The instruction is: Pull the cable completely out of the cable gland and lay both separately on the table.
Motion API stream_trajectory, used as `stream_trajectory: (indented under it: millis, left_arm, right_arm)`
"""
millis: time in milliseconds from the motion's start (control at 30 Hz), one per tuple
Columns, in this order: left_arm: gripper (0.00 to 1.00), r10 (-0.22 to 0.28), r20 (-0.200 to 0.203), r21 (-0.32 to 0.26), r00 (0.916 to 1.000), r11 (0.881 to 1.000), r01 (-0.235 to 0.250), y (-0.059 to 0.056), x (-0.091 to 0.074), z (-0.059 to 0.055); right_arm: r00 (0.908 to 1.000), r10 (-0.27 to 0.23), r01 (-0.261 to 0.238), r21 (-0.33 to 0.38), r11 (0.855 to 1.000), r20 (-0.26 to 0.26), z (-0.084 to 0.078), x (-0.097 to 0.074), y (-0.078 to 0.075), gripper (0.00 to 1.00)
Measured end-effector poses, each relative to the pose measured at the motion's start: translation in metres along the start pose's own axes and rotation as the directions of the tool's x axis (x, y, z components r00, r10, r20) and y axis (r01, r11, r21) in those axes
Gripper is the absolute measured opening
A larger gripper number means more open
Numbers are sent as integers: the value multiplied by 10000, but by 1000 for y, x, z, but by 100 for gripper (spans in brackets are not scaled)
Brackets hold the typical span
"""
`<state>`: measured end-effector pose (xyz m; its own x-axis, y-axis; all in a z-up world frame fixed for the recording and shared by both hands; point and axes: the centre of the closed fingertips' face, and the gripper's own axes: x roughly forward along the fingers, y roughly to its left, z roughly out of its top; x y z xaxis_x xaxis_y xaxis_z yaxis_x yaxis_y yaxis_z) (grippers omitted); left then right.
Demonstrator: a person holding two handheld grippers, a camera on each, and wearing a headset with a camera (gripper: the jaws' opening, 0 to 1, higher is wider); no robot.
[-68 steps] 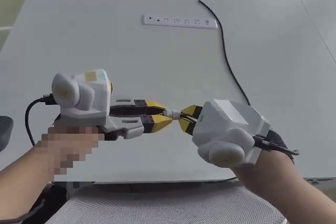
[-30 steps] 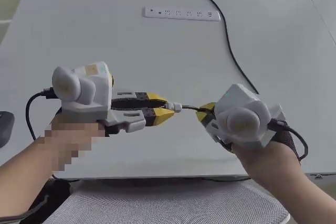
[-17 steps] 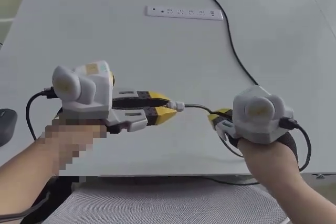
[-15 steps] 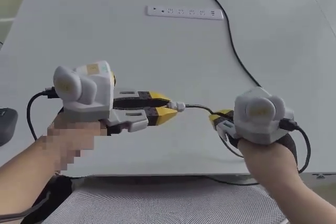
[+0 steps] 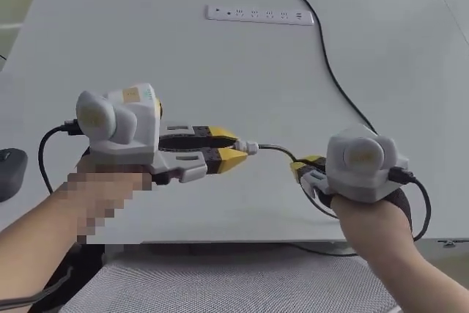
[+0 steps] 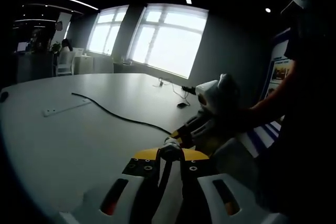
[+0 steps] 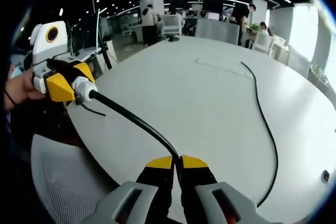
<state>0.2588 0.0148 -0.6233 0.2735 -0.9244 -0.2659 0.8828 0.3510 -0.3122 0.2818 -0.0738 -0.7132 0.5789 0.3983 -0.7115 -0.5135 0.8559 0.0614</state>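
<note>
Cable (image 7: 131,120) end hidden in right tool (image 7: 177,162), gland (image 7: 82,88) half-covered

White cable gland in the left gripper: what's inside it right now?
The thin black cable enters the small white cable gland from the side of the right gripper. How far it reaches inside is covered by the gland and the yellow jaws of the left gripper.

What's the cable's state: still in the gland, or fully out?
Still in. In the right gripper view the black cable runs unbroken from the right gripper into the white gland held by the left gripper.
</note>
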Motion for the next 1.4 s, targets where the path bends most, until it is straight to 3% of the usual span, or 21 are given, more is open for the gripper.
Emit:
stream_trajectory:
  millis: [167, 267, 333, 533, 667, 833, 1000, 1100, 1133, 1167, 1300, 1333, 1400]
  left_arm:
    - [15, -17, -19, -6, 10000, 10000, 17, 0, 0, -1]
    - [15, 4, 35, -37, 10000, 10000, -4, 1, 0, 0]
    - [15, 31, 93, -72, 10000, 10000, -30, 2, -1, 1]
    - [15, 142, 77, -106, 9999, 9998, -141, 7, -4, 2]
    - [15, 133, 29, -83, 9999, 9999, -132, 9, -4, 2]
    - [15, 87, -34, -126, 10000, 9999, -88, 8, -4, 1]
    - [15, 82, -49, -156, 10000, 9998, -82, 8, -4, -1]
    - [15, 72, -65, -153, 10000, 9999, -73, 8, -3, -1]
    - [15, 54, -81, -144, 10000, 9999, -56, 8, -3, -1]
    - [15, 43, -88, -137, 10000, 9999, -44, 8, -3, -1]
    - [15, 9, -77, -146, 10000, 9999, -10, 9, -2, 0]
    - [15, 6, -70, -137, 10000, 9999, -7, 9, -2, 1]
    - [15, -2, -73, -150, 10000, 9999, 1, 9, -2, 1]
  right_arm:
    - [10000, -12, 12, 18, 10000, 35, 0, -1, 0, 0]
    - [9998, 171, -169, -346, 9993, 57, -1, -2, 2, 0]
    - [9993, 198, -175, -705, 9974, 318, 2, -4, 2, 0]
    - [9975, 371, -333, -635, 9974, 604, 8, -11, 2, 1]
    - [9939, 697, -615, -954, 9935, 856, 15, -16, 10, 12]
    - [9872, 1128, -947, -1550, 9834, 1126, 31, -28, 22, 19]
    - [9815, 1547, -1103, -3268, 9386, 1130, 54, -37, 45, 21]
    - [9776, 1862, -1348, -3881, 9117, 980, 63, -35, 62, 21]
    - [9763, 1895, -1268, -4348, 8916, 1040, 69, -35, 67, 21]
    - [9760, 1919, -1267, -4488, 8846, 1026, 70, -35, 69, 20]
    - [9827, 1675, -947, -5618, 8218, 792, 78, -32, 78, 17]
    - [9880, 1424, -766, -6098, 7888, 600, 77, -30, 77, 16]
    - [9916, 1218, -628, -6638, 7453, 428, 76, -26, 77, 14]
